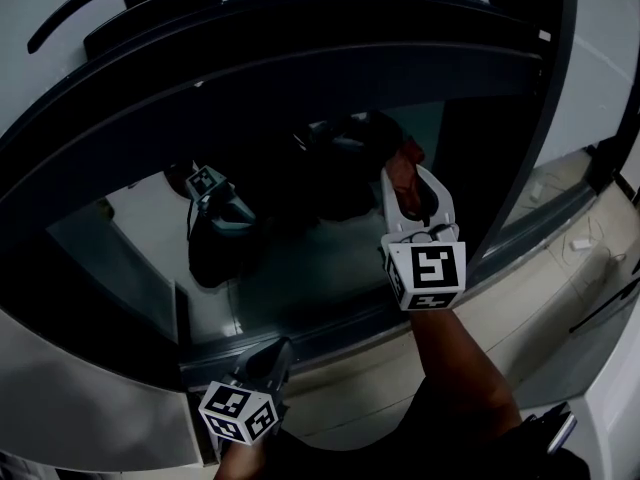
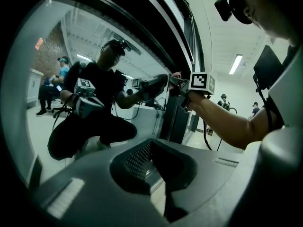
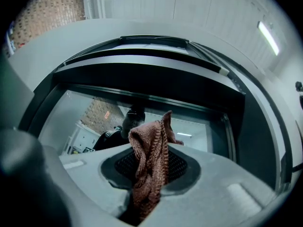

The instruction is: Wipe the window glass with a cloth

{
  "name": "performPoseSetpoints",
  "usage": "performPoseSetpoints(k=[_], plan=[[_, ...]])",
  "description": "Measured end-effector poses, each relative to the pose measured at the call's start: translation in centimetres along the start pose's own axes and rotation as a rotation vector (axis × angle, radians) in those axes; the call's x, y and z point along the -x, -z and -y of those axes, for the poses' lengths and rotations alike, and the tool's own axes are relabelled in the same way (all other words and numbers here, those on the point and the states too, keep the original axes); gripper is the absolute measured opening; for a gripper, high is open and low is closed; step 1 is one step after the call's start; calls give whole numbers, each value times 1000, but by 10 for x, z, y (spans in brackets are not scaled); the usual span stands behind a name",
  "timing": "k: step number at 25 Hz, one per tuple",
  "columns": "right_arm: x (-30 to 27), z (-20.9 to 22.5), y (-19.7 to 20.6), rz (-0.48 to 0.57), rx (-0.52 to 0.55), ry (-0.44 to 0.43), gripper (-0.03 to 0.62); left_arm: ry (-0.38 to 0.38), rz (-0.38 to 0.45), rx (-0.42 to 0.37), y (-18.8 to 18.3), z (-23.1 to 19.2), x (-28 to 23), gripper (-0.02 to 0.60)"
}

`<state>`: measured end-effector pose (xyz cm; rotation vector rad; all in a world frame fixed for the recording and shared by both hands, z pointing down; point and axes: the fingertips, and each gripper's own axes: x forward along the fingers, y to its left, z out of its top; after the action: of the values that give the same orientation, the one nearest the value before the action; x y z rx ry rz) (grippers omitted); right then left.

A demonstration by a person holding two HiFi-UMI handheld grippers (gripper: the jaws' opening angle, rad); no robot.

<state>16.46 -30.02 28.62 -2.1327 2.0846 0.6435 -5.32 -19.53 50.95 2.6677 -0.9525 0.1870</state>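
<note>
The window glass point(image 1: 300, 258) is dark and mirrors the person and both grippers. My right gripper point(image 1: 415, 193) is raised close in front of the pane, shut on a reddish-brown knitted cloth point(image 1: 405, 168). In the right gripper view the cloth point(image 3: 149, 155) is bunched up and sticks out between the jaws of the right gripper point(image 3: 151, 174), with the glass point(image 3: 94, 112) just ahead. My left gripper point(image 1: 265, 363) hangs low by the bottom frame, away from the pane. In its own view the left gripper point(image 2: 154, 167) is shut with nothing in it, and the right gripper point(image 2: 179, 82) shows against the glass point(image 2: 57, 79).
A dark frame point(image 1: 300, 58) curves round the pane, with a black handle point(image 1: 80, 8) at the upper left. A pale sill point(image 1: 540, 288) runs below to the right, and a thin cable point(image 1: 600, 238) lies on it. Other people point(image 2: 222, 100) stand far off in the room.
</note>
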Motion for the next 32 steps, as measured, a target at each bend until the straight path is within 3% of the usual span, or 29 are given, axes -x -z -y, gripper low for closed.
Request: performPoseSetpoints(k=[12,23,32], plan=[[1,-34,-15,34,-55,-54,77,-7,3,8,-1,-3,-2,17],[3,-123,-49,105,-49,-255,77,-20,5,19,0,-2,1,17],[7,-193,-56,91,-62,-427,77,-46,7,31,2,-11,6,17]])
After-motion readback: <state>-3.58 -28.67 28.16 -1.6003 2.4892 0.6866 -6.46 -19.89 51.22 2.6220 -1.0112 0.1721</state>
